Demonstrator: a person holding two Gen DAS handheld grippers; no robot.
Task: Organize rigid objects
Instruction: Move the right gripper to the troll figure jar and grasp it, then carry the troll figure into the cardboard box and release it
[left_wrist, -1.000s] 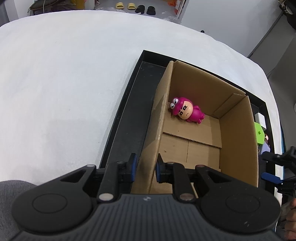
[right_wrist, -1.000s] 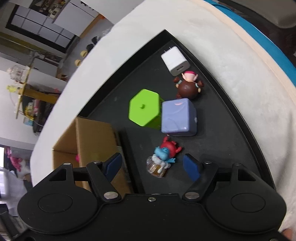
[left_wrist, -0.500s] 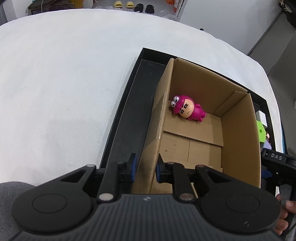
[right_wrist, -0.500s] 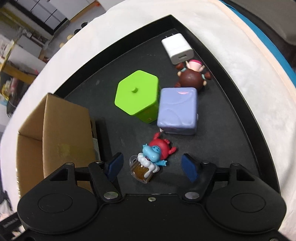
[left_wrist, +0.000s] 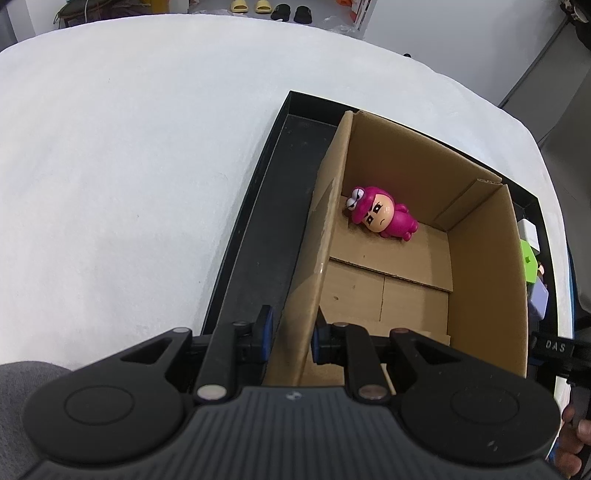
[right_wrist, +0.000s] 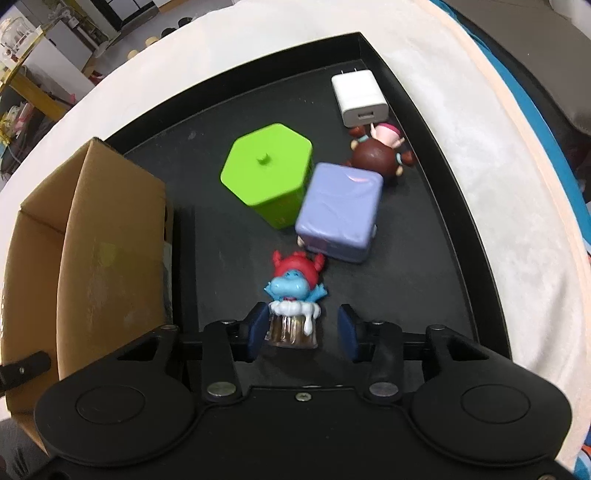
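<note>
The cardboard box (left_wrist: 480, 266) wall is pinched by the left gripper (left_wrist: 290, 338). The right gripper (right_wrist: 301, 328), jaws just closing, brackets the blue figurine (right_wrist: 293, 306) near the tray (right_wrist: 458, 206) front; the right pad is not touching. An off-centre squeeze could tip it. "DAS" is printed at right.

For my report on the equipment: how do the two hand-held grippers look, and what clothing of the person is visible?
Both the left gripper and the right gripper are matte black, with two round discs, silver rivets and blue pads on the fingers. The left gripper's body has a ribbed grey top. The right gripper shows white letters "DAS". A grey sleeve is visible.
</note>
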